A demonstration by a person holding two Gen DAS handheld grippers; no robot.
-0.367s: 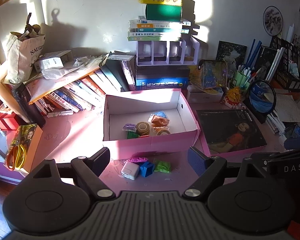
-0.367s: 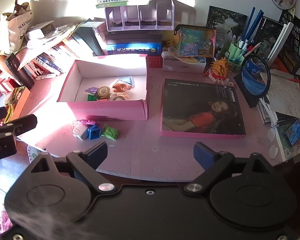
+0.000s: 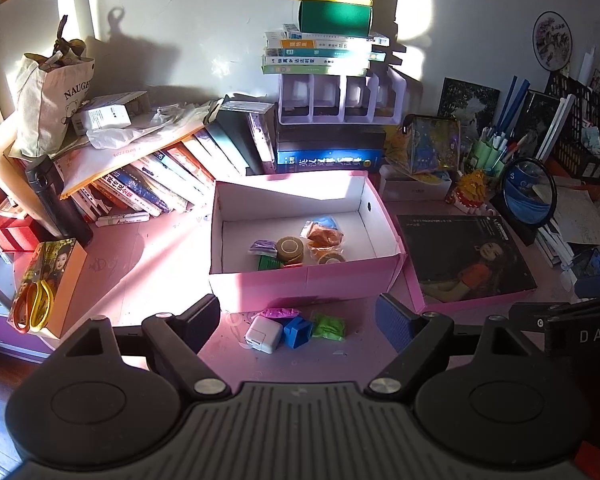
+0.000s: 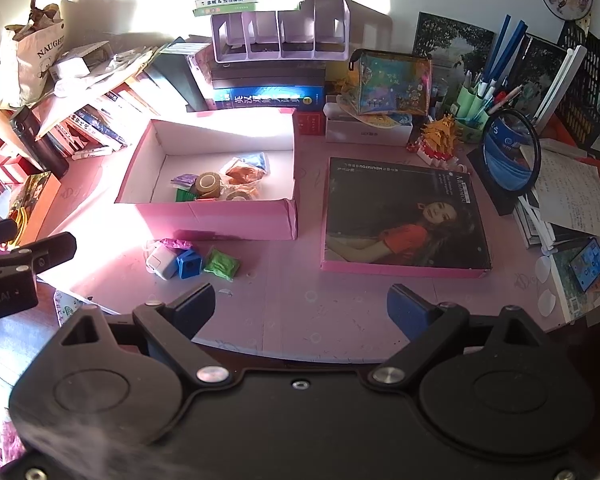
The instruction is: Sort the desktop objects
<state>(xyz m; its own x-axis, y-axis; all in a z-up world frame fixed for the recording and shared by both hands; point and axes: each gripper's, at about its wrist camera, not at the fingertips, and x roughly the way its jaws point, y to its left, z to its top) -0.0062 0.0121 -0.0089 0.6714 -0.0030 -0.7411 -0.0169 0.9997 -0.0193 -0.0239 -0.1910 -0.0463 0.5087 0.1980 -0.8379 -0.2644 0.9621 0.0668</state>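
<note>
Left gripper (image 3: 298,316) and right gripper (image 4: 300,304) both spread, empty; white square plastic charger (image 3: 263,334) at 12 o'clock of left, before open pink cardboard box (image 3: 300,280)

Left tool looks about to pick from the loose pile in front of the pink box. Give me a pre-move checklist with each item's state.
1. Left tool open and empty: ok.
2. Right tool open and empty: ok.
3. White charger, blue cube and green packet still outside the pink box: ok.
4. Charger free to grasp alone: not ok, it touches the cube.
5. Room left in the box: ok.
6. Left tool's height above the pile: cannot tell.
</note>
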